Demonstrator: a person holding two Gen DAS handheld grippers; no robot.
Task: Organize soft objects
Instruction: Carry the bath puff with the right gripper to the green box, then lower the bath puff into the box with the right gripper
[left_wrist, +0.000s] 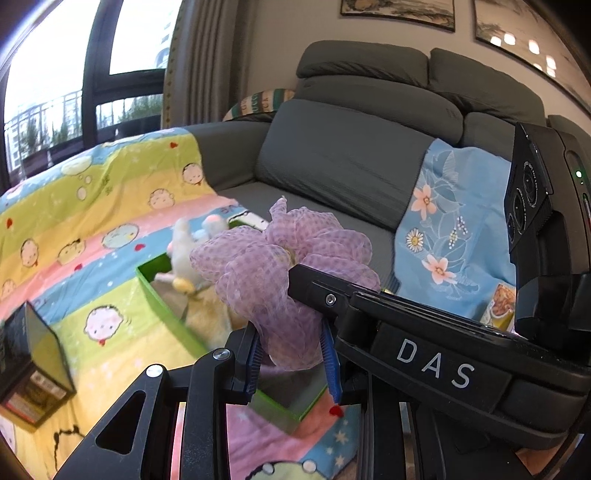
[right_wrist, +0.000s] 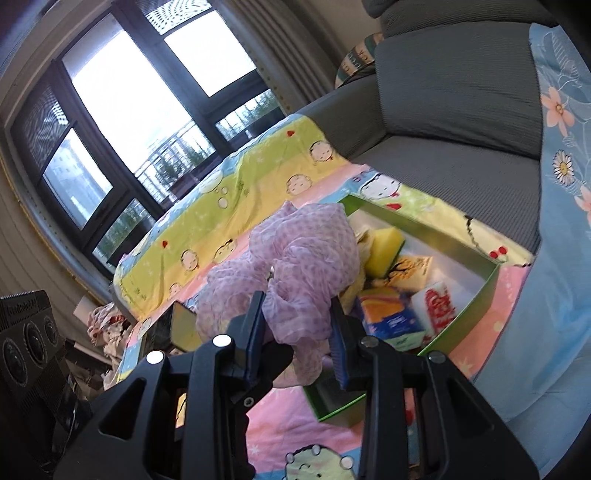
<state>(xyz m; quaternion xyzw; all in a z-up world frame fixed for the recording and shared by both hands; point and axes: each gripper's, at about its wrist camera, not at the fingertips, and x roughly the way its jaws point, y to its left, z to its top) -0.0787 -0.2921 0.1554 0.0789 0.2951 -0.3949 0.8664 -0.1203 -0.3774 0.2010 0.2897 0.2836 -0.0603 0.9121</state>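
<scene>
Both of your claws are clamped on the same lilac mesh scarf (left_wrist: 280, 273): your left gripper (left_wrist: 293, 363) pinches its lower folds between the blue pads, and your right gripper (right_wrist: 297, 345) bites into a bunched end of it, fabric filling the gap between its fingers. From the left wrist, the right gripper's black body crosses just to the right of the left claw, touching the scarf from above.

Directly beyond and below the claws sits the green box (right_wrist: 476, 291), open-topped. Past your right claw it holds a yellow sponge (right_wrist: 386, 251) and printed packets; past your left claw a white plush toy (left_wrist: 184, 254) shows in it.

That box rests on a cartoon-print blanket (left_wrist: 92, 199) striped in yellow, pink and blue, spread under both claws. A dark box (left_wrist: 33, 365) lies on it to the left. Farther ahead stands a grey sofa (left_wrist: 343, 166), with a blue floral cloth (left_wrist: 458, 229) draped to the right, and tall windows (right_wrist: 122, 107) at far left.
</scene>
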